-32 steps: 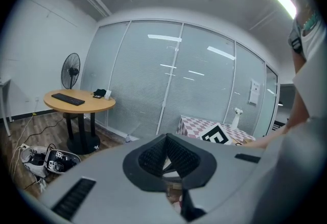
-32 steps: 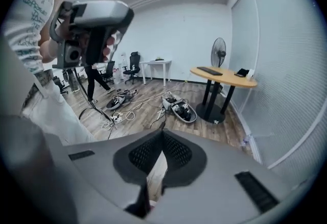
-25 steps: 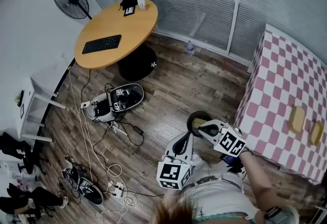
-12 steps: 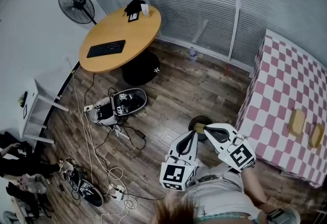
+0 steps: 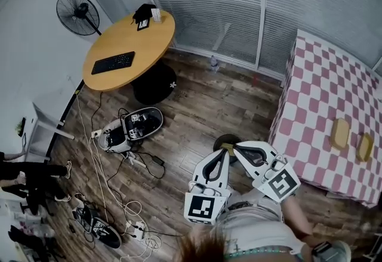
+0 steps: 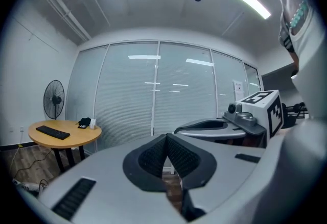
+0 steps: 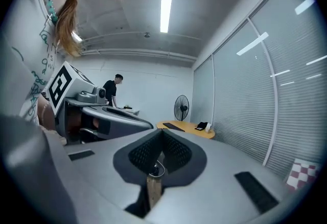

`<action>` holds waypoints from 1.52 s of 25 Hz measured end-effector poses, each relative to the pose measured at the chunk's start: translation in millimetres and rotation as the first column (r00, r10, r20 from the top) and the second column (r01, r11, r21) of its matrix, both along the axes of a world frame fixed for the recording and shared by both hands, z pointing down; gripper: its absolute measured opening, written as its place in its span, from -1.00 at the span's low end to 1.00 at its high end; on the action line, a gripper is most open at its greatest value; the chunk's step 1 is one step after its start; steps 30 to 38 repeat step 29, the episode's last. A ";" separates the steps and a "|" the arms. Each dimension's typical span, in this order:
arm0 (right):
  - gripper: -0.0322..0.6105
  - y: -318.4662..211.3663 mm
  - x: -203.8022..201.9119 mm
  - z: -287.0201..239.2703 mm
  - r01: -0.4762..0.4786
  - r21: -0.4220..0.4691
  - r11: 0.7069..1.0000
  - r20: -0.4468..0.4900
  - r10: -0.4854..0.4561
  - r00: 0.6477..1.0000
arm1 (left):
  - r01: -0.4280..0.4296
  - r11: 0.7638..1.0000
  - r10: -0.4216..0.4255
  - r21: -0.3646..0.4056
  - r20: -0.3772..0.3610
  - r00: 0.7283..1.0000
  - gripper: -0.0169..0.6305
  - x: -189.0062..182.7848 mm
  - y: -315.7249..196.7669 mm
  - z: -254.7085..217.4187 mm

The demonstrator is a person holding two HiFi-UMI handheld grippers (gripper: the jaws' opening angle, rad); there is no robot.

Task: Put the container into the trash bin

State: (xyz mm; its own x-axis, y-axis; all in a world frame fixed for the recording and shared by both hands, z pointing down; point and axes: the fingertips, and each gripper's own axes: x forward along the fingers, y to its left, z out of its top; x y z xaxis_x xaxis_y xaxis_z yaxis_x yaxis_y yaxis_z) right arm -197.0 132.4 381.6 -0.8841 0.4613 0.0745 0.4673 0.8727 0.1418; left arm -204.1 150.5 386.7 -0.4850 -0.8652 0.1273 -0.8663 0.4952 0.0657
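Both grippers have risen above the trash bin [image 5: 218,138] on the floor. Left gripper [image 5: 222,152] and right gripper [image 5: 235,147] jaws are pressed together. A tan piece, probably the container [image 5: 227,147], lies inside the bin, so the drop looks complete.

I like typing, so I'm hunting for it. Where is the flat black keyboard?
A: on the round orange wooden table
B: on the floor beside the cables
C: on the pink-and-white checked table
A: the flat black keyboard lies on the round orange wooden table.
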 end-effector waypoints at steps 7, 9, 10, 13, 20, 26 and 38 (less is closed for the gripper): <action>-0.92 0.7 4.0 -6.6 -0.010 -0.003 1.000 0.008 0.011 1.000 | -0.009 1.000 0.009 -0.001 0.006 1.000 -0.93 1.2 -2.7 -0.7; -0.92 2.5 5.0 -9.2 -0.009 -0.006 1.000 0.019 0.009 1.000 | -0.006 1.000 0.006 0.004 0.009 1.000 -0.93 1.7 -1.5 -0.4; -0.92 2.8 5.6 -10.0 -0.010 -0.009 1.000 0.020 0.011 1.000 | -0.005 1.000 0.005 0.006 0.010 1.000 -0.93 1.9 -1.2 -0.2; -0.92 2.9 6.9 -11.1 -0.013 -0.018 1.000 0.019 0.013 1.000 | -0.004 1.000 0.004 0.004 0.005 1.000 -0.93 2.6 -1.2 1.3; -0.92 4.9 8.5 -11.2 -0.016 -0.015 1.000 0.012 0.016 1.000 | -0.011 1.000 0.011 0.005 0.006 1.000 -0.93 3.4 -0.8 1.2; -0.92 2.2 8.2 -8.6 -0.015 0.005 1.000 0.005 0.015 1.000 | -0.015 1.000 0.015 -0.002 0.009 1.000 -0.93 3.3 -2.9 2.1; -0.92 1.9 6.2 -12.6 -0.019 -0.015 1.000 0.020 0.019 1.000 | -0.019 1.000 0.019 -0.004 0.016 1.000 -0.93 2.3 -3.9 1.3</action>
